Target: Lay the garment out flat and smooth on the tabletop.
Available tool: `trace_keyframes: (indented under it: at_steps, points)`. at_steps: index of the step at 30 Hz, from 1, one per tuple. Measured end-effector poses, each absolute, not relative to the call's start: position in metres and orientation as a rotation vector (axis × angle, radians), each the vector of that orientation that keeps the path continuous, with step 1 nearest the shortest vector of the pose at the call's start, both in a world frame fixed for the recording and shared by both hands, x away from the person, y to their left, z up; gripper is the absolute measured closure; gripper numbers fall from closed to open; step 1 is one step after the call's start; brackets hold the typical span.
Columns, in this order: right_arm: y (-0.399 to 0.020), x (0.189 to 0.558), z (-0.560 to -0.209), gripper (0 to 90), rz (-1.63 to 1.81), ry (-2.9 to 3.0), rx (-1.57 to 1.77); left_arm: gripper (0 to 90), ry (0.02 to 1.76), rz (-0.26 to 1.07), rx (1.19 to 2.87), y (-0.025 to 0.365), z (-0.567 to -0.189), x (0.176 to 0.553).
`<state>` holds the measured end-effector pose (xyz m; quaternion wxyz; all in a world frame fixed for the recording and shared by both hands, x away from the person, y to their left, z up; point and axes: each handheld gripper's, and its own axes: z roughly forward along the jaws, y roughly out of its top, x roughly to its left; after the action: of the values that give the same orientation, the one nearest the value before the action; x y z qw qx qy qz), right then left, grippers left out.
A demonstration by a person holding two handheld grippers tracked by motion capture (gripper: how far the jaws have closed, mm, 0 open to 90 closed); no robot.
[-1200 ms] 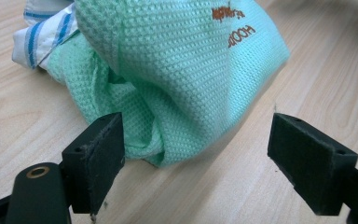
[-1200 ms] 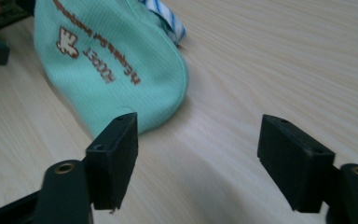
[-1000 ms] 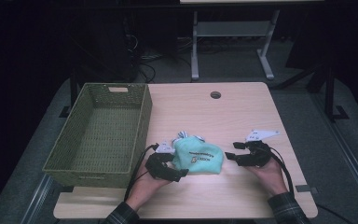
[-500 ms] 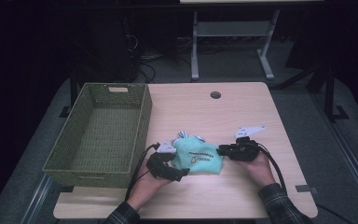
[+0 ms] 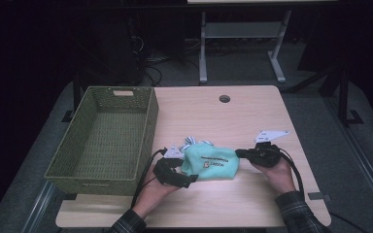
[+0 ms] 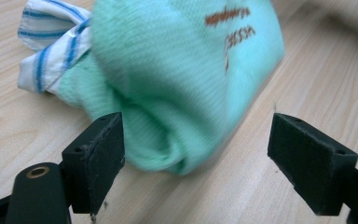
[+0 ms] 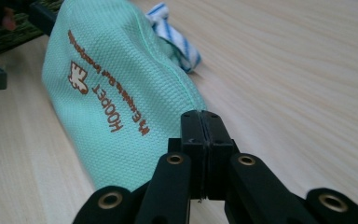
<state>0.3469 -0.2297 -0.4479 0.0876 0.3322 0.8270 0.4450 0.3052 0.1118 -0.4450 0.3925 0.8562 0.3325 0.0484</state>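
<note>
A person sits at a light wooden table (image 5: 252, 116), a two-jaw gripper in each hand, working on a mint-green cloth (image 5: 210, 163) that lies bunched near the table's front edge, between the two grippers. The cloth bears brown printed lettering and a small logo. A white cloth with blue stripes (image 5: 189, 144) pokes out from behind it, touching it on the far side. The left gripper (image 5: 187, 180) rests low on the table at the green cloth's left end; in the left gripper view its jaws stand wide apart, released, with the folded end of the cloth (image 6: 177, 93) lying between them and its fold just beside one pad, though neither pad presses on it. The right gripper (image 5: 239, 154) sits at the cloth's right end, with a grey three-cornered plate on top. Its jaws have just been closing, and in the right gripper view they are pressed flat together right at the cloth's hem (image 7: 121, 98); whether a thin edge of fabric is pinched between the pads cannot be told. A green woven basket (image 5: 97, 141) stands on the table's left side, well apart from the cloths. Beyond the table, the floor is dark, with the legs of another table (image 5: 243, 43) in the background.
</note>
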Motion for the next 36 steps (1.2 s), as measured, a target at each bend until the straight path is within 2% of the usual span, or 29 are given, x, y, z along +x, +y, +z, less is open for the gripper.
trace_keyframes:
  at_steps: [8, 24, 36]
  points:
    - [-0.253, 0.332, -0.432, 89.0, 1.356, 2.405, 0.976, 17.9, 0.839, 0.122, 2.167, 0.111, -0.444, 0.305]
    - [-0.238, 0.279, -0.419, 89.0, 1.401, 2.488, 0.733, 18.4, 0.834, 0.120, 2.118, 0.113, -0.434, 0.304]
    - [-0.213, 0.261, -0.436, 88.9, 1.362, 2.646, 0.636, 19.4, 0.832, 0.123, 2.101, 0.112, -0.429, 0.305]
